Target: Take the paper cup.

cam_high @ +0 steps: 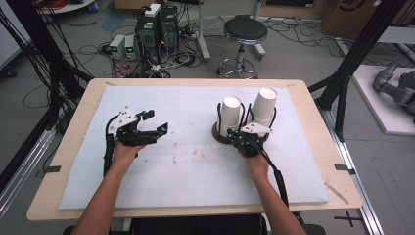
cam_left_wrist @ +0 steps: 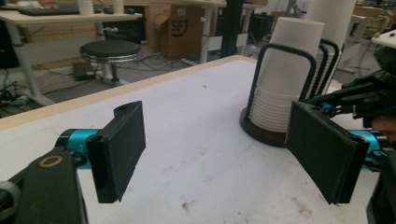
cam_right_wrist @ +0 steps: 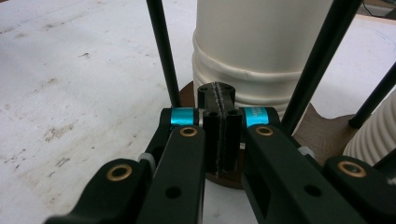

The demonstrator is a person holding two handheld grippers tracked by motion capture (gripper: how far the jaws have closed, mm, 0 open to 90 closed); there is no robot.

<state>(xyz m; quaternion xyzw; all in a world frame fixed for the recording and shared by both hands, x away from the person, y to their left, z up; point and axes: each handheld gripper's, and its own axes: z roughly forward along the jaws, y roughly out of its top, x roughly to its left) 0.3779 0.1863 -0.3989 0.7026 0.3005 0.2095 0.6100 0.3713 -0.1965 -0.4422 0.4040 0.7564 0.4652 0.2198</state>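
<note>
Two upside-down stacks of white paper cups [cam_high: 231, 115] [cam_high: 264, 107] stand in a black wire holder on a round dark base [cam_high: 218, 133], right of the middle of the white mat [cam_high: 186, 161]. My right gripper [cam_high: 235, 133] is shut, with its pads pressed together and nothing between them. Its tip is at the front edge of the base [cam_right_wrist: 327, 133], just before the nearer cup stack [cam_right_wrist: 261, 46]. My left gripper [cam_high: 156, 121] hovers over the mat's left half, jaws wide open and empty. In the left gripper view it [cam_left_wrist: 224, 154] points toward the cup stack [cam_left_wrist: 287, 79].
The mat covers most of a wooden table [cam_high: 73, 127]. Beyond the far edge a black stool [cam_high: 244, 32], computer towers [cam_high: 156, 27] and loose cables stand on the floor. Black frame posts [cam_high: 352, 58] rise at the right.
</note>
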